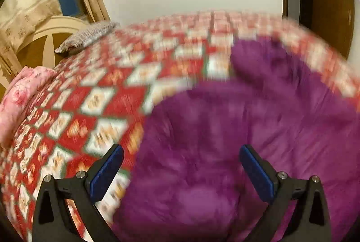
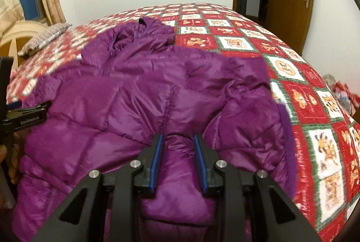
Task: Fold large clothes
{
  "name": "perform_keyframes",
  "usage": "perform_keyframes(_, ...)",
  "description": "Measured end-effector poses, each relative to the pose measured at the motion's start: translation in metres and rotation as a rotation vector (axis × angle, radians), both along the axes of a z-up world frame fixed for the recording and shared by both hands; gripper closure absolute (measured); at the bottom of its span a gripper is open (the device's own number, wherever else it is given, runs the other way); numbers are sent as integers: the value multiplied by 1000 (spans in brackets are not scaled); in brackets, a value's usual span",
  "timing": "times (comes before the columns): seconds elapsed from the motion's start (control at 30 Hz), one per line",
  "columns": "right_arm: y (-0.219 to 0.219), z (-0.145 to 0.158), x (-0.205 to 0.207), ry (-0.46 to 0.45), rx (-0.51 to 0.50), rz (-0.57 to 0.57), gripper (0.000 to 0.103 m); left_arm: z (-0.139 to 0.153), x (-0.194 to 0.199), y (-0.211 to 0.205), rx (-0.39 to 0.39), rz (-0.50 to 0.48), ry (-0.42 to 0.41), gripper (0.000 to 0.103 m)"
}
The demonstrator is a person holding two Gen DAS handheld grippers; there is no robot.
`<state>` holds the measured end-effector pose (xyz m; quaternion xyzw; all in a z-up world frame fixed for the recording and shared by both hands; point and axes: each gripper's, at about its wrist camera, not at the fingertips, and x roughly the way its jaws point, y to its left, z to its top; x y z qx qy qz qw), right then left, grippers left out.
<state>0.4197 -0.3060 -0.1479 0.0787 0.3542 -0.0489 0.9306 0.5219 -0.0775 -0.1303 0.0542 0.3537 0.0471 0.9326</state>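
Pinching purple jacket hem with right hand-held gripper, left hand-held gripper hanging wide open and empty; folding seemingly barely starting, blur permitting.

Checked bedspread, grey pillow

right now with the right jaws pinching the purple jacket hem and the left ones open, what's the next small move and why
Probably bring the left gripper down onto the purple jacket edge below it and close. Its jaws stand wide with nothing between them, while the right gripper already clamps a fold of the hem, so one side lacks a hold.
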Motion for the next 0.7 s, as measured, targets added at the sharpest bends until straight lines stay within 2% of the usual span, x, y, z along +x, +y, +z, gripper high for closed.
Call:
perform_keyframes(0.1, -11, 35, 3, -87, 7, -45, 70, 18, 24, 7, 20, 16, -41, 1)
perform_keyframes(0.2, -31, 48, 36, -82, 47, -105, 70, 6, 60, 19, 75, 107, -11, 1)
perform_keyframes(0.27, -46, 40, 60, -35, 72, -164, 70, -9, 78, 26, 73, 136, 36, 1)
perform_keyframes(0.33, -61, 18, 83, 50, 90, -203, 69, -28, 90, 26, 92, 147, 82, 1)
perform_keyframes(0.43, -68, -10, 92, 108, 61, -207, 69, -52, 86, 23, 96, 144, 113, 1)
perform_keyframes(0.53, -59, -20, 87, 83, -3, -192, 69, -56, 81, 16, 123, 141, 94, 1)
perform_keyframes(0.7, -59, -25, 87, 77, -15, -196, 68, -60, 82, 14, 141, 146, 88, 1)
